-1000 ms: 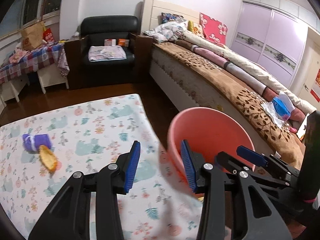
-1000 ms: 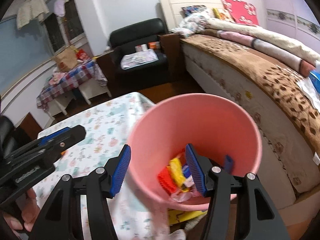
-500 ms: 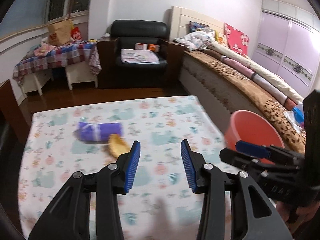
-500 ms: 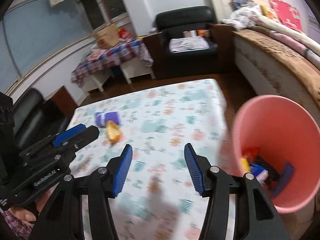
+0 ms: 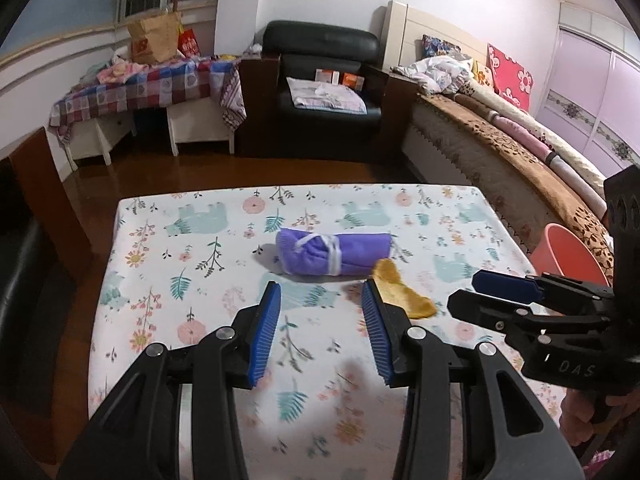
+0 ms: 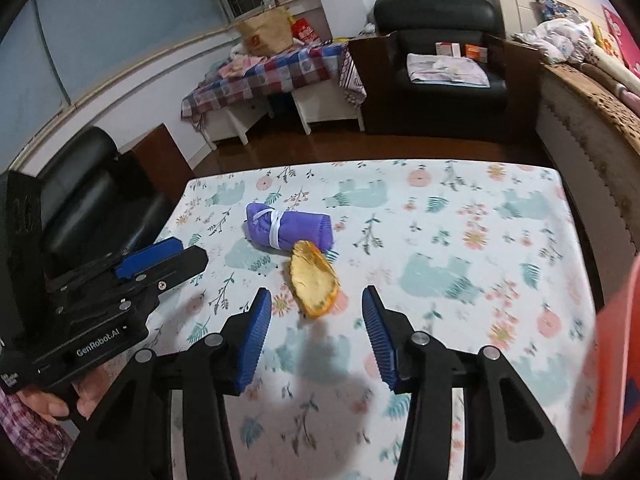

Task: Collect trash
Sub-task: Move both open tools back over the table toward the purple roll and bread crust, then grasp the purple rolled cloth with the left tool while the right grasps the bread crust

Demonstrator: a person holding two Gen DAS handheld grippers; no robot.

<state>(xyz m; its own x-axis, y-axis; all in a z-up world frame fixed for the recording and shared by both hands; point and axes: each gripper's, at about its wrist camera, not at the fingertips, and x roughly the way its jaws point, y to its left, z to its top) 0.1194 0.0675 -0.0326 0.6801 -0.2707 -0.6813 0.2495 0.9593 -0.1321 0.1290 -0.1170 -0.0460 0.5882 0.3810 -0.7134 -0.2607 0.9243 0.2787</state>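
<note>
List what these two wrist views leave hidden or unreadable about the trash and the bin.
- Pink bin: left view, right gripper covers its lower part; right view, frame edge cuts it, contents unseen.
- Orange peel: left view, a left gripper finger overlaps its near edge.
- Purple roll: underside unseen.

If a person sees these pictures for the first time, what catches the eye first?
Two leftovers on the flowered tablecloth: a purple rolled cloth tied with white string, and an orange peel touching its near side. At the right edge stands a pink bucket.

black armchair (image 5: 322, 76), checked-cloth side table (image 5: 136, 90), bed (image 5: 500, 140)
</note>
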